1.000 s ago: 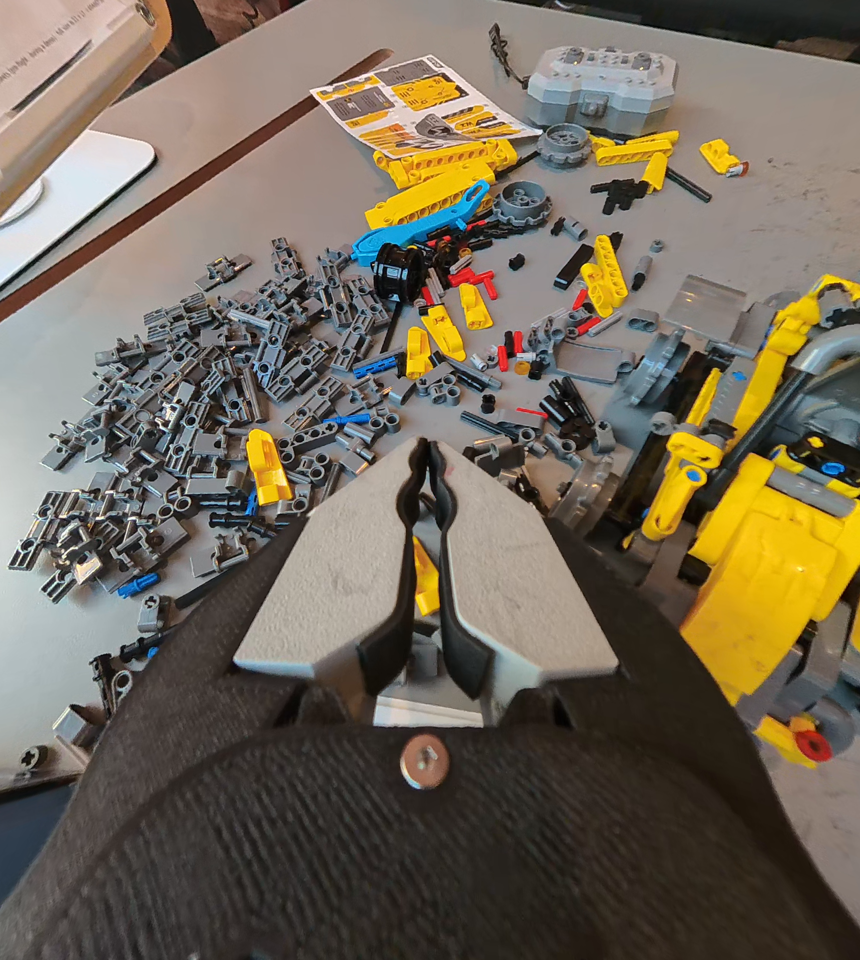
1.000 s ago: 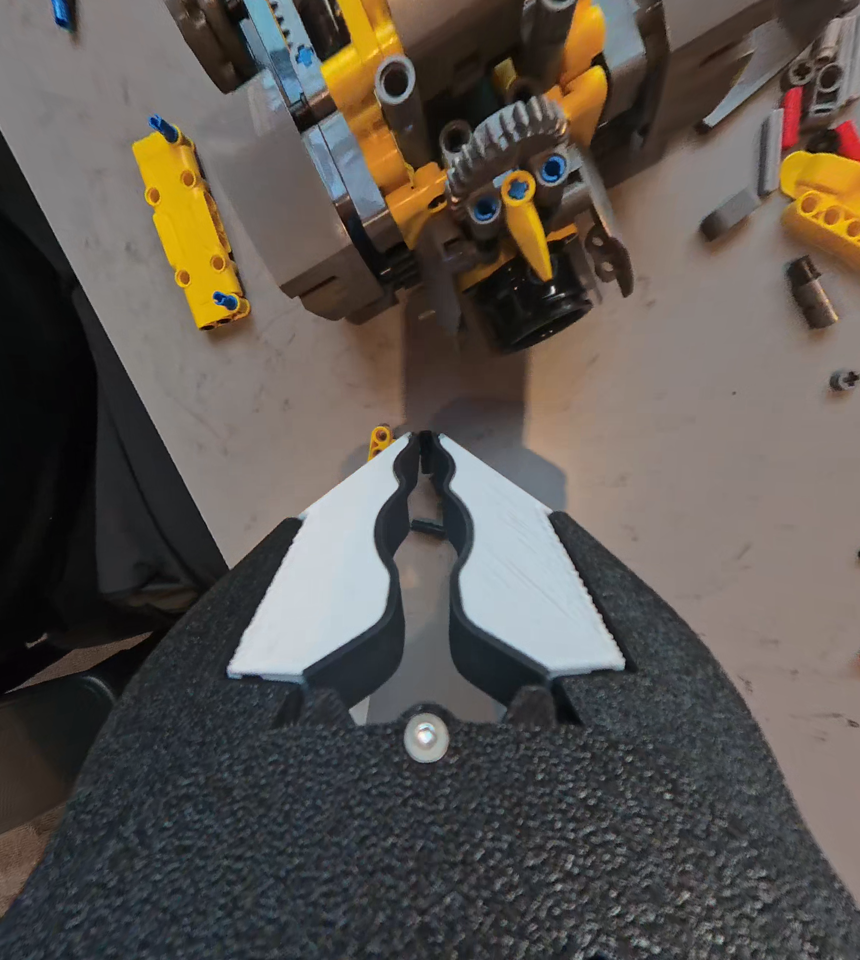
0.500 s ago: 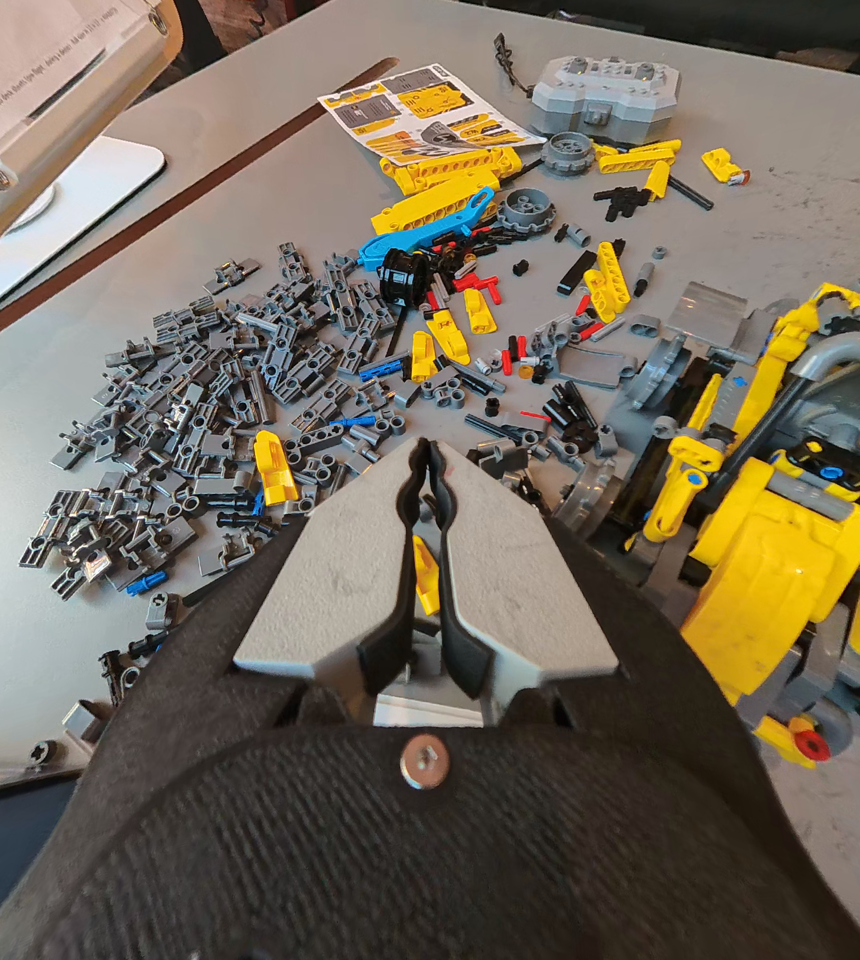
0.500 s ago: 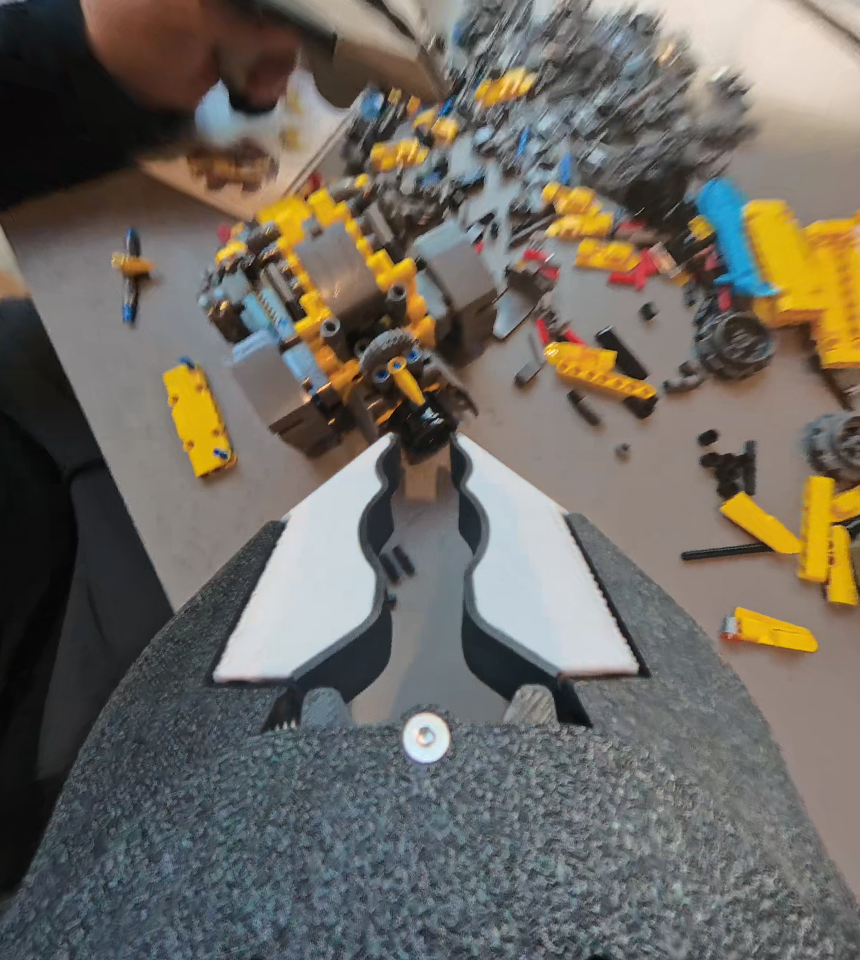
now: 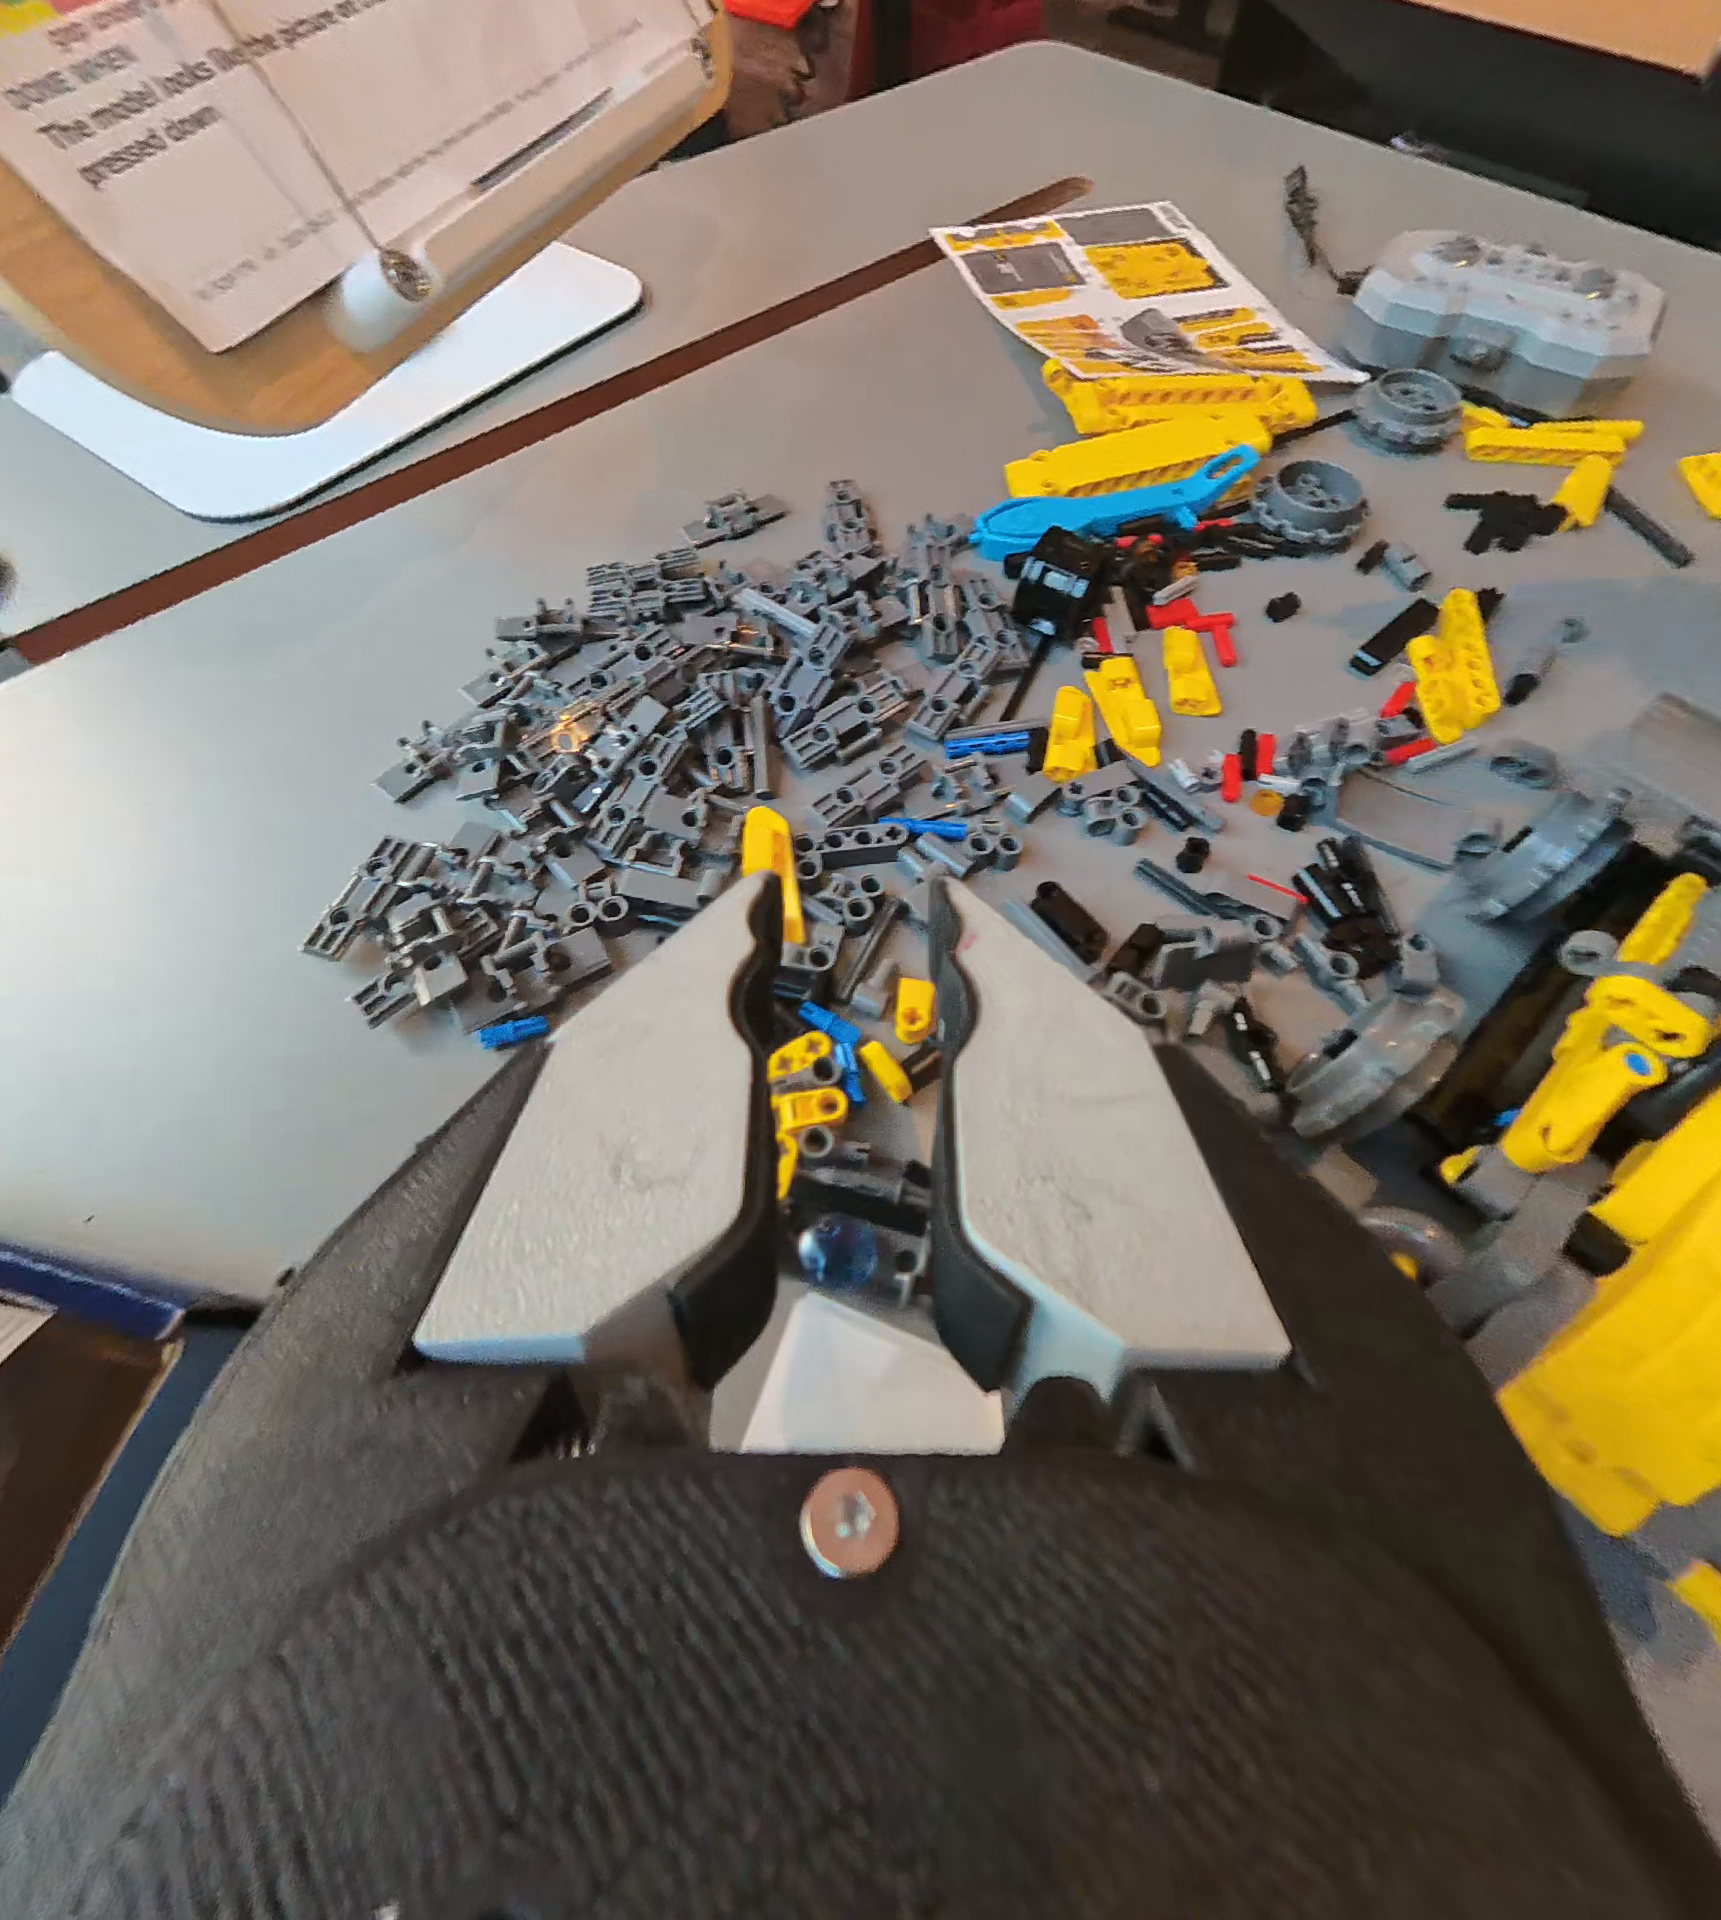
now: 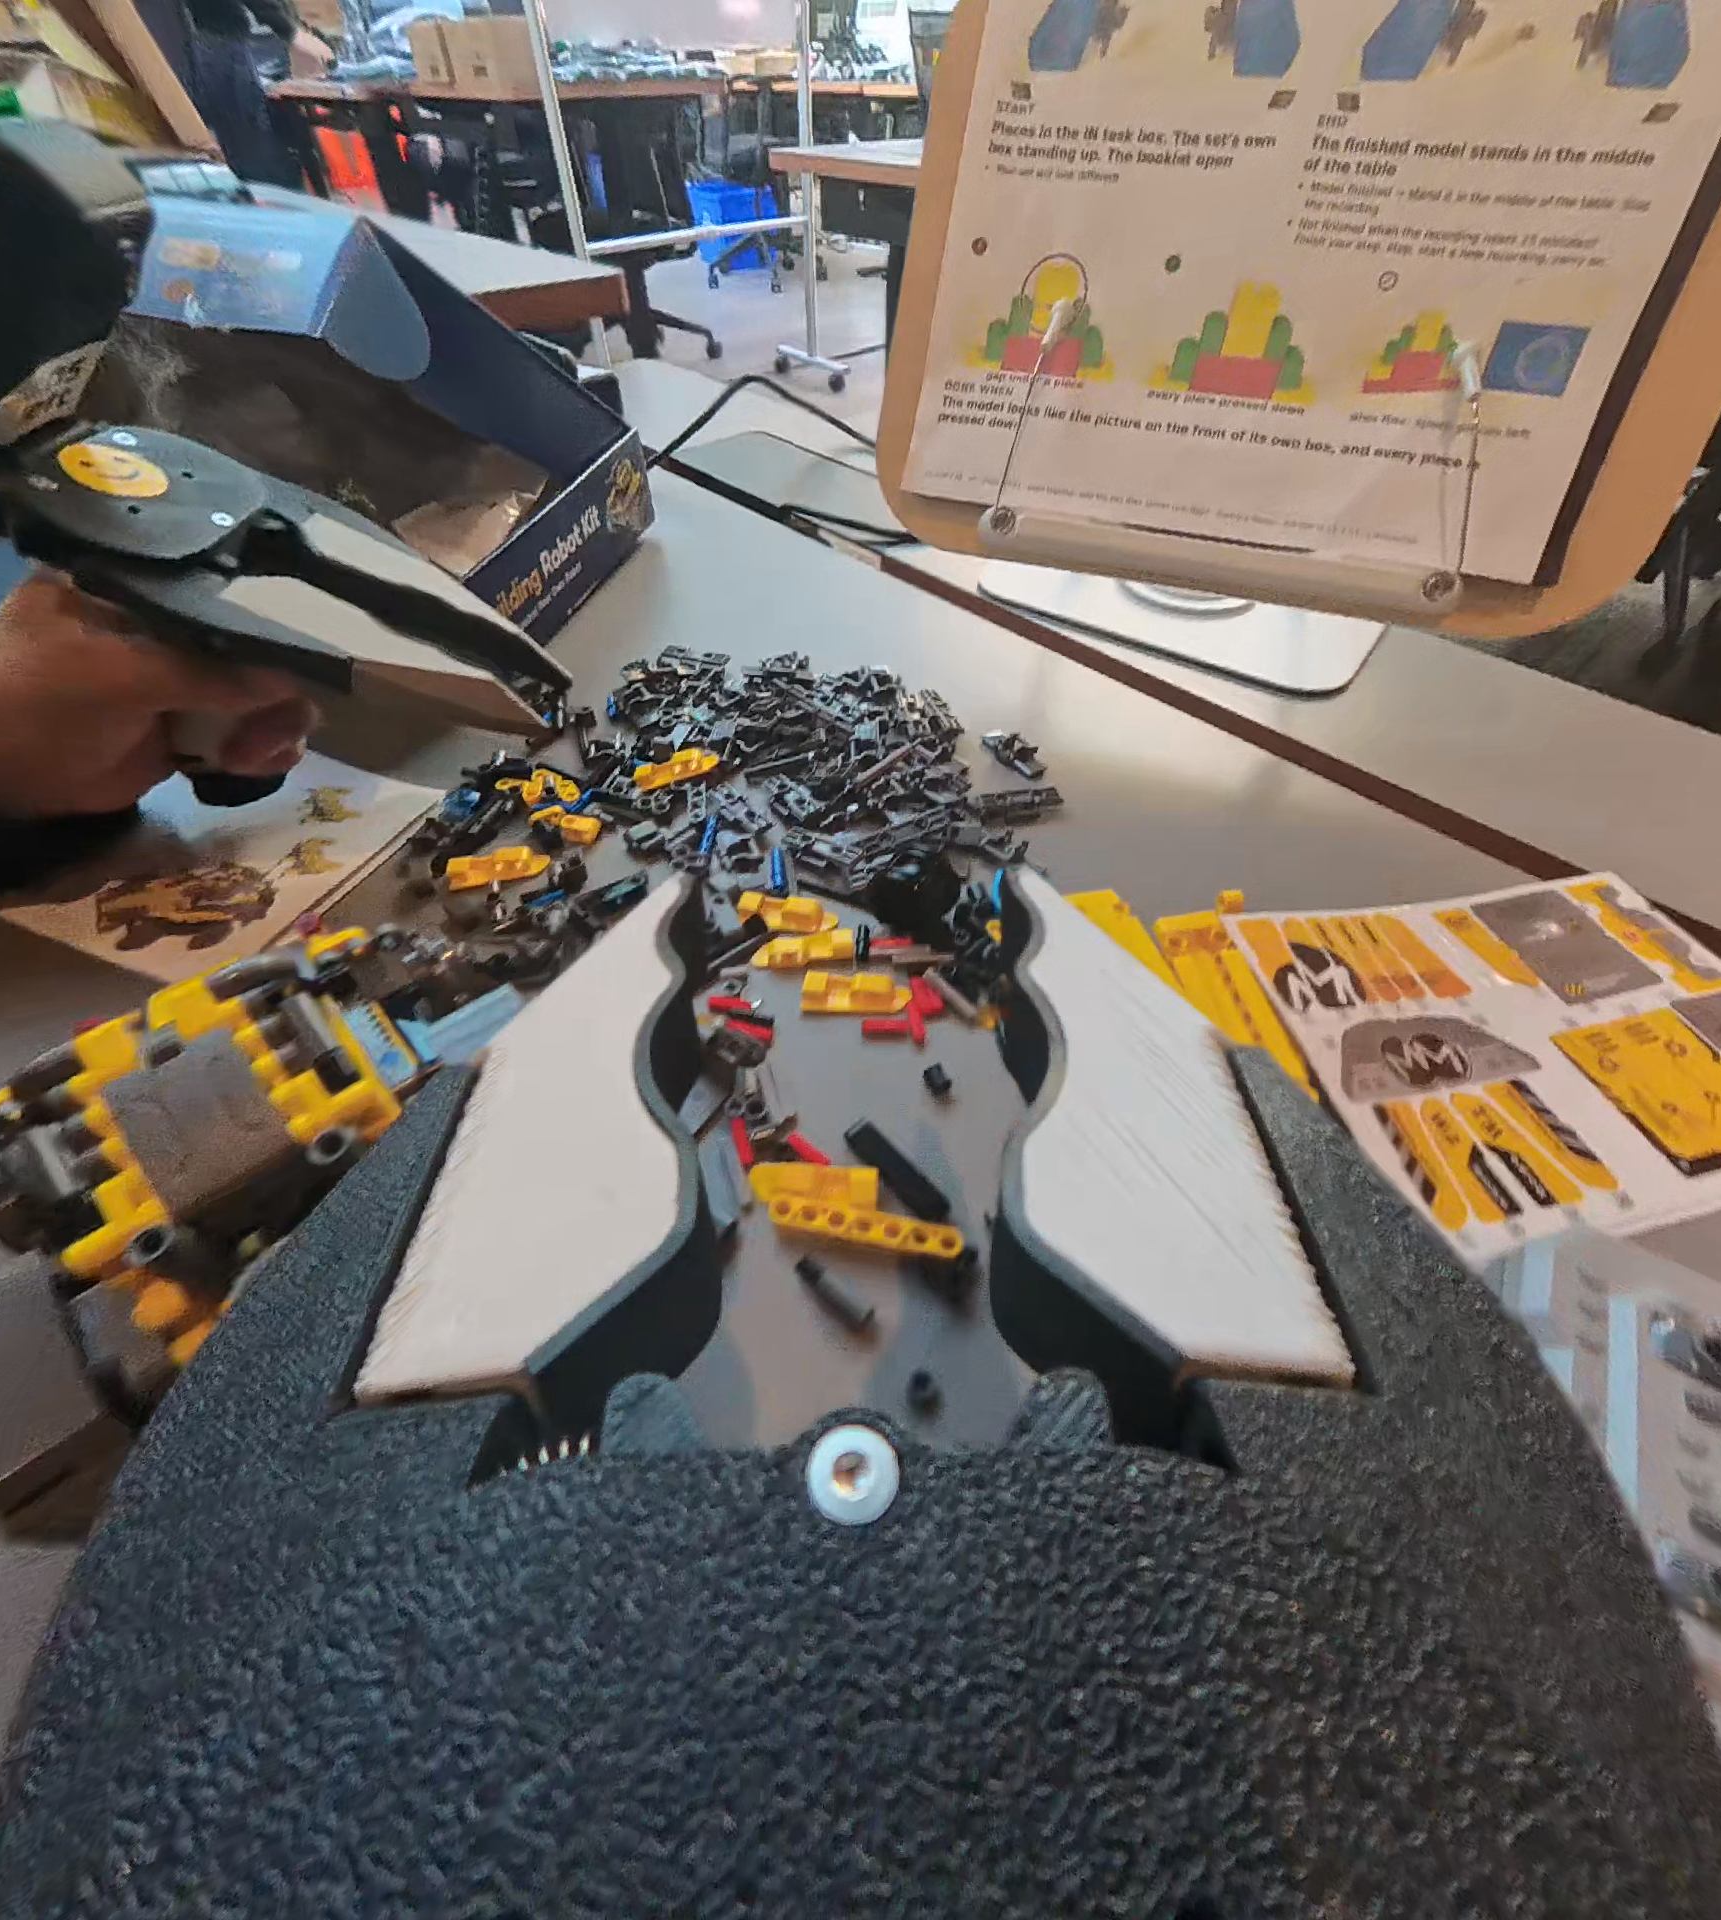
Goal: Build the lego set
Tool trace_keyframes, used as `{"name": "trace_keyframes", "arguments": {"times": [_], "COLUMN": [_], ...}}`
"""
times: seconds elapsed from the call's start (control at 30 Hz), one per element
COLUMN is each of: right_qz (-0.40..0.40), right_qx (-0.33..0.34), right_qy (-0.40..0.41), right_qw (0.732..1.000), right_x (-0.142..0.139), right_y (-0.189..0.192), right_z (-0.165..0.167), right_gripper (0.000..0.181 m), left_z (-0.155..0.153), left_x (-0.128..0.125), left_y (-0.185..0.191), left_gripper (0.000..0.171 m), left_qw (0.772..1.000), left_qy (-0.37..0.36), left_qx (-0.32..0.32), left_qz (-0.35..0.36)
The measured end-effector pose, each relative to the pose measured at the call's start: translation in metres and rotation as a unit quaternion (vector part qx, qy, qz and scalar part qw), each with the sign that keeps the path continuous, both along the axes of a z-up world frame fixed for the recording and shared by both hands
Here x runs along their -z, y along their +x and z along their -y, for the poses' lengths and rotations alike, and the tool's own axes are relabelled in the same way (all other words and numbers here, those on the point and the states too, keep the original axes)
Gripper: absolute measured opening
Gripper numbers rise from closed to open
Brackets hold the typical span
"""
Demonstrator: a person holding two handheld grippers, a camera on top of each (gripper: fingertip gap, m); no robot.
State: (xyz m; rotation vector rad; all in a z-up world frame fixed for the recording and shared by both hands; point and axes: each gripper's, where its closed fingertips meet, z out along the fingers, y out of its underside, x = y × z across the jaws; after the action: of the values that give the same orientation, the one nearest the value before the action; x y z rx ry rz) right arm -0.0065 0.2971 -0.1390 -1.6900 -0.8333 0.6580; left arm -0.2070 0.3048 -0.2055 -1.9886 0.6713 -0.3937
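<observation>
My left gripper (image 5: 851, 904) is open and empty, low over small yellow, blue and black pieces (image 5: 825, 1081) at the near edge of a pile of dark grey pieces (image 5: 679, 748). A half-built yellow and grey model (image 5: 1666, 1247) stands to its right. My right gripper (image 6: 851, 899) is wide open and empty above scattered pieces, with a yellow holed beam (image 6: 866, 1226) lying between its fingers. The right wrist view shows the left gripper (image 6: 523, 686) in a person's hand (image 6: 87, 717), over the far left of the pile (image 6: 835, 748). The model (image 6: 212, 1122) is to the left there.
A sticker sheet (image 6: 1562, 1039) lies at the right, also in the left wrist view (image 5: 1136, 301). A grey battery box (image 5: 1500, 312), grey wheels (image 5: 1313, 499) and a blue tool (image 5: 1116, 509) lie beyond. A paper stand (image 6: 1355, 260) and an open cardboard box (image 6: 368, 416) stand at the back. Across from one pair of fingers to the other is roughly 20 cm.
Both grippers have opened from shut. The left one pulled back and up a little. The right one swung up from the table near the model to face across the scattered pieces.
</observation>
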Motion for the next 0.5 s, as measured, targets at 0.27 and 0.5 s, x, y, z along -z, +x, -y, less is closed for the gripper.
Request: {"name": "trace_keyframes", "arguments": {"times": [0.27,0.5], "right_qz": [-0.056,-0.06], "right_qx": [-0.019,0.022], "right_qy": [0.003,0.01], "right_qw": [0.998,0.998], "right_x": [0.005,0.005], "right_y": [-0.015,0.007], "right_z": [-0.045,-0.054], "right_gripper": [0.044,0.06], "left_z": [-0.009,-0.008], "left_x": [0.015,0.012], "left_y": [-0.009,-0.003], "left_gripper": [0.035,0.041], "left_qw": [0.999,1.0], "left_qy": [-0.011,-0.004], "left_qx": [-0.027,-0.023], "left_qz": [-0.017,-0.012]}}
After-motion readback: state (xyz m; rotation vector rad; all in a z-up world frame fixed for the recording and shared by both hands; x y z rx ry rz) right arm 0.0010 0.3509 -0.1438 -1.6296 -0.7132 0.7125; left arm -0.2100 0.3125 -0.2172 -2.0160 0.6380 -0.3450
